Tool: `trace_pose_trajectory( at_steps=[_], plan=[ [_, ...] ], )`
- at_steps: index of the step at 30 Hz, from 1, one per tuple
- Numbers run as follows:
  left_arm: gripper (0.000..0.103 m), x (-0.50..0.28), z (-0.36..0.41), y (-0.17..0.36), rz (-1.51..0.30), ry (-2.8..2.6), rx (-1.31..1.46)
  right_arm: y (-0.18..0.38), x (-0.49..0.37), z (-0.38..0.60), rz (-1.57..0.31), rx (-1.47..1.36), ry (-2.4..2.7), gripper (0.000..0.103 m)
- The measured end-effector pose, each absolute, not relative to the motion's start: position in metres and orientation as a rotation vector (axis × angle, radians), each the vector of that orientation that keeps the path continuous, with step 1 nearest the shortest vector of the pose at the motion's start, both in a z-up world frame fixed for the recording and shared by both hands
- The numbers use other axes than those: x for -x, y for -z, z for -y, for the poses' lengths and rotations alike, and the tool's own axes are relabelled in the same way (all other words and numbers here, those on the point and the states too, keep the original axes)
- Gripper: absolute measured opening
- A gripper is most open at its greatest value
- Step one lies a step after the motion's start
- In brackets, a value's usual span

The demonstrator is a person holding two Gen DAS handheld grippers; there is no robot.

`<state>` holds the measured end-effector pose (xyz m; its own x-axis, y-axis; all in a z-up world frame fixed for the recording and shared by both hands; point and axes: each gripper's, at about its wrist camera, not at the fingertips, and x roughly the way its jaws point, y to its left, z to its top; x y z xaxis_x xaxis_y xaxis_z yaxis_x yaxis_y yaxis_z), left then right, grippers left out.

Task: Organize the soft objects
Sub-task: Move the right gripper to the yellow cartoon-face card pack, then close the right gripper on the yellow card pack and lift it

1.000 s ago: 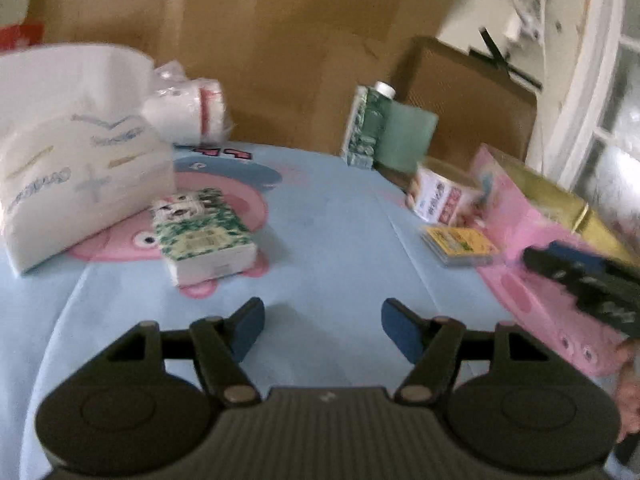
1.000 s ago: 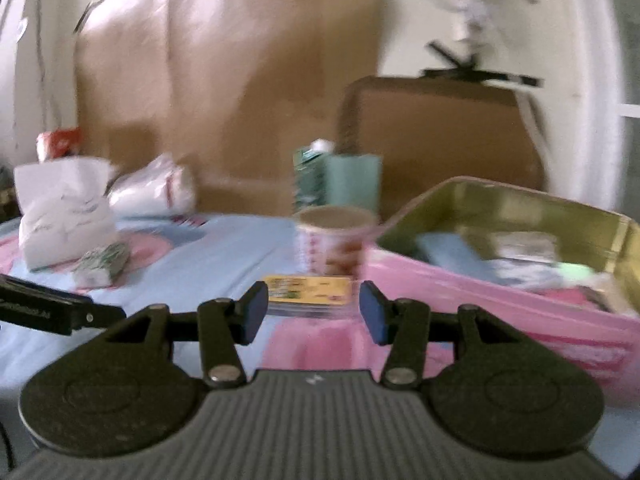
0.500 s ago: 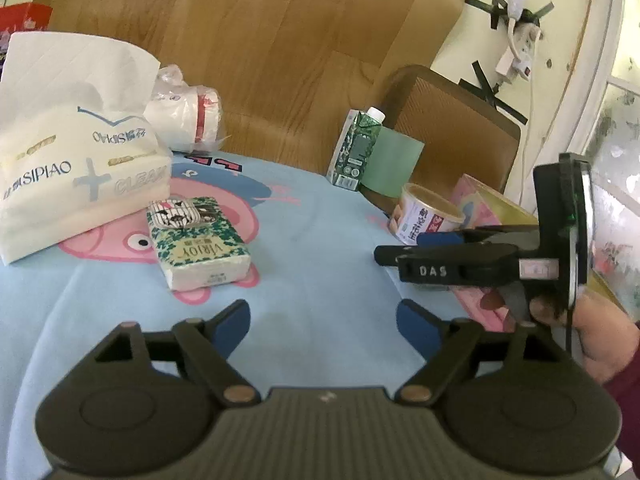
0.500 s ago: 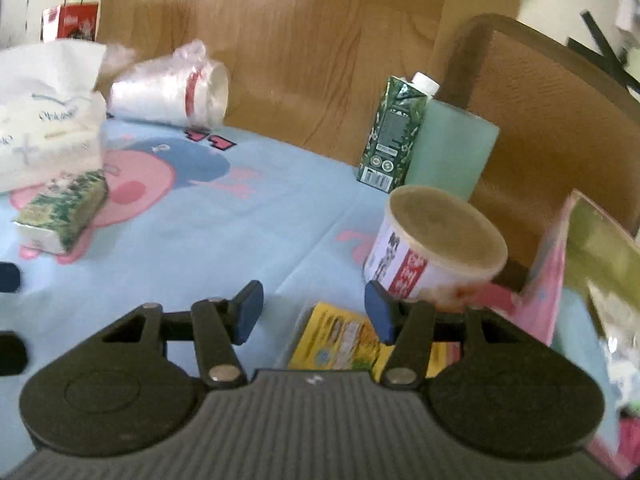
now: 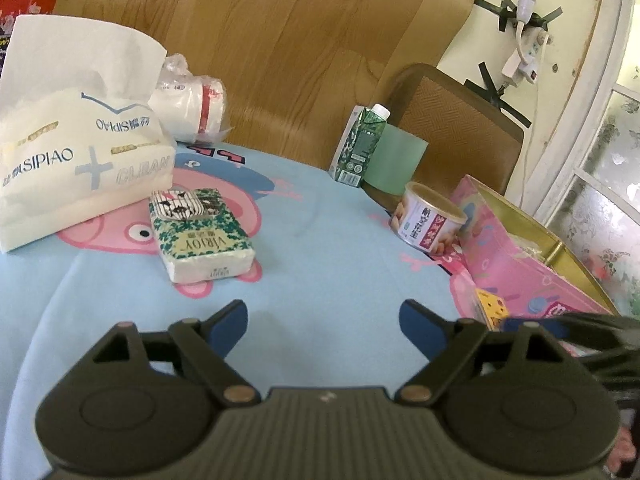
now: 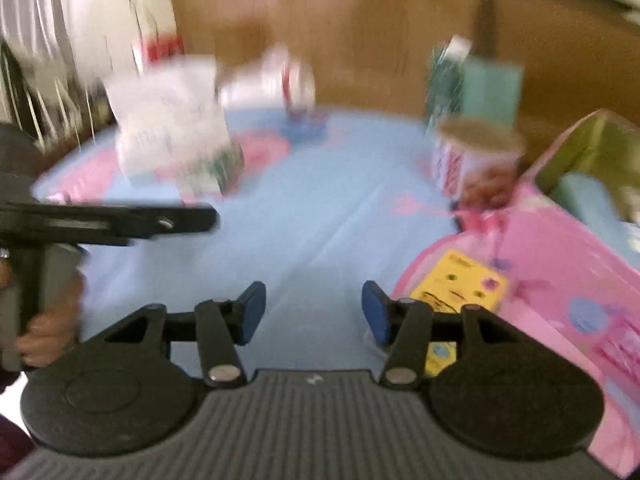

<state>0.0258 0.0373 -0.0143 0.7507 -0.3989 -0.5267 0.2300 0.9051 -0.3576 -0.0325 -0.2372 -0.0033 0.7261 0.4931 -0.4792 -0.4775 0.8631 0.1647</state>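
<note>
- Left gripper (image 5: 322,316): jaws wide, just been opening, nothing between them.
- Right gripper (image 6: 313,312): jaws wide, just been opening, nothing between them.
- Two tissue packs on blue cloth (image 5: 328,248): white one (image 5: 76,168), green one (image 5: 200,236) just beside it.
- One can (image 5: 428,220), one carton (image 5: 358,144).
- One pink box (image 5: 516,264), yellow packet (image 6: 460,284) leaning against it.

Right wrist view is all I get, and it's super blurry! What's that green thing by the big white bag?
Observer: A small tissue pack with green clover print, lying flat on the blue tablecloth.
Operator: Is anything on top of it?
Observer: Yes, a little black-and-white patterned item rests on its far end.
Operator: And what is the white bag?
Observer: A big white tissue pack printed SIPIAO and CLEAN, with a tissue sticking up from the top.
</note>
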Motion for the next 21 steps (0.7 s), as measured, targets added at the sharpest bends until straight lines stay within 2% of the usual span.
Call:
trace_pose_trajectory(
  at_steps=[2, 7, 13, 14, 17, 21],
  plan=[
    [0.086, -0.027, -0.036, 0.014, -0.645, 0.35, 0.275, 0.006, 0.054, 0.256, -0.483, -0.076, -0.454, 0.082],
    [0.086, -0.03, -0.023, 0.012, -0.667, 0.378, 0.237, 0.016, 0.06, 0.268, -0.505, -0.067, -0.317, 0.082],
    [0.086, -0.042, 0.008, 0.003, -0.723, 0.466, 0.297, 0.027, 0.022, 0.245, -0.574, -0.053, -0.289, 0.083],
    [0.086, -0.044, 0.015, -0.001, -0.721, 0.482, 0.286, 0.032, 0.016, 0.24, -0.589, -0.016, -0.276, 0.082],
    [0.086, -0.048, 0.038, -0.01, -0.707, 0.52, 0.238, 0.032, 0.024, 0.236, -0.56, 0.018, -0.278, 0.069],
    [0.086, -0.05, 0.064, -0.01, -0.738, 0.602, 0.206, 0.037, 0.044, 0.236, -0.534, 0.02, -0.334, 0.068]
  ],
)
